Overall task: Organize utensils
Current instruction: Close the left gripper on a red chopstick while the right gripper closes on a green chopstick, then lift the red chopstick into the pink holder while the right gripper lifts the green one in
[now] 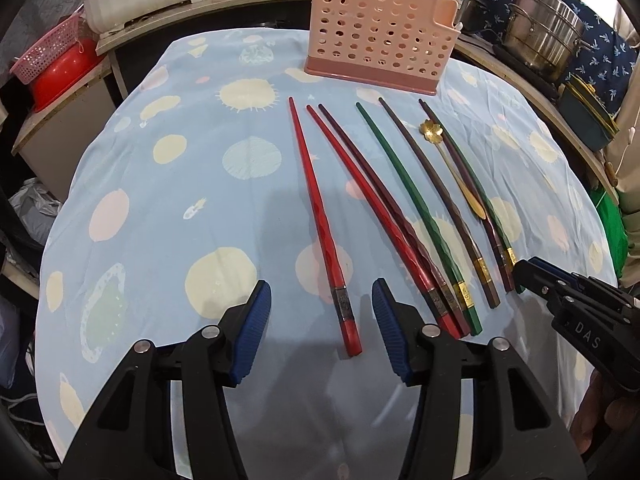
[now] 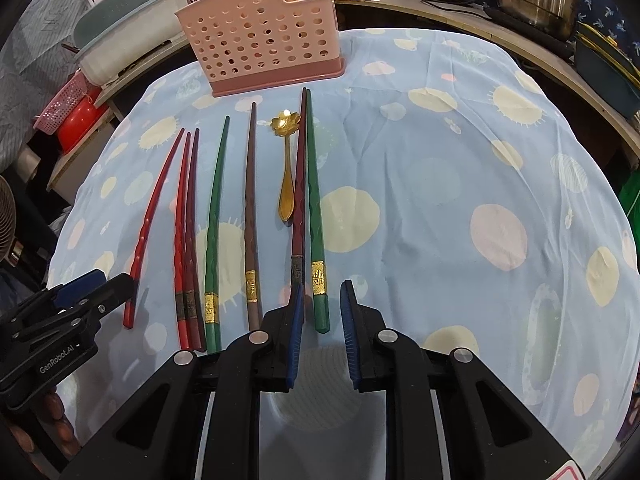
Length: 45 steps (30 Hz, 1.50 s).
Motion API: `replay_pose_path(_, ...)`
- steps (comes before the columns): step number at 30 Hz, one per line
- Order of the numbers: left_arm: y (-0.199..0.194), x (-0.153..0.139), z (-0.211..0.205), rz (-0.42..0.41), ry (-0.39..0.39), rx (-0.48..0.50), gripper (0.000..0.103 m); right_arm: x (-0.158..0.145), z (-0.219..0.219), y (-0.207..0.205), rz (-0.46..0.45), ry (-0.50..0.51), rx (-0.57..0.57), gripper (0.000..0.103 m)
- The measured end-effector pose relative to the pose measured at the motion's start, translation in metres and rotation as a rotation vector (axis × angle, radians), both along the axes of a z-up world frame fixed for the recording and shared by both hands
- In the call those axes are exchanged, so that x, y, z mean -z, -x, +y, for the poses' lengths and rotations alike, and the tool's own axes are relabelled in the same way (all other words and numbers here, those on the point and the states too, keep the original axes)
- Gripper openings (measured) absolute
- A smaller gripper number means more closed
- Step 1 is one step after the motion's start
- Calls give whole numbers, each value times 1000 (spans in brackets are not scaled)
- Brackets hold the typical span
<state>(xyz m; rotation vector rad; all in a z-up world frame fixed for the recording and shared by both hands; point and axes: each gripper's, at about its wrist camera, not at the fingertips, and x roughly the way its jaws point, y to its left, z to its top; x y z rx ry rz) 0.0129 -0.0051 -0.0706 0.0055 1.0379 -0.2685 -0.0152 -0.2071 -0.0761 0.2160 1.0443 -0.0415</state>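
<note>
A: Left fingers [image 1: 322, 312], ribbed blue pads?
B: Half parted, empty, straddling the butt of one red chopstick [image 1: 320, 224], lower centre.
A: Right fingers [image 2: 320, 312]?
B: Narrow gap, gripping nothing; a green chopstick [image 2: 316, 216] ends between the tips.
A: Beyond?
B: Slim faceted chopsticks with metal bands, a gold flower-bowled spoon [image 2: 286, 160], and a perforated pink plastic holder [image 2: 260, 36] at top, on the blue dotted-cloth surface [image 2: 460, 200].

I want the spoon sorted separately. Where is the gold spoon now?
The gold spoon lies on the tablecloth in the right wrist view, between the brown chopstick and the maroon chopstick, flower-shaped bowl toward the pink holder.
</note>
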Motion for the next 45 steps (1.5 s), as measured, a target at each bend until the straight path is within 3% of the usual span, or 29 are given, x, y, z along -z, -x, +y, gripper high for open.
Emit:
replay_pose_path(18, -1, 11, -3, -2, -51, 5, 30, 9, 1, -4, -3, 33, -5, 11)
replay_pose_path(28, 2, 10, 3, 9, -12, 6, 9, 7, 3, 0, -13, 36, -18, 7)
replay_pose_path(35, 6, 5, 9, 18, 19, -7, 7, -2, 3, 5, -35, 28, -15, 7)
replay_pose_path(45, 12, -18, 17, -30, 37, -19, 7, -24, 0, 12, -87, -2, -9, 7)
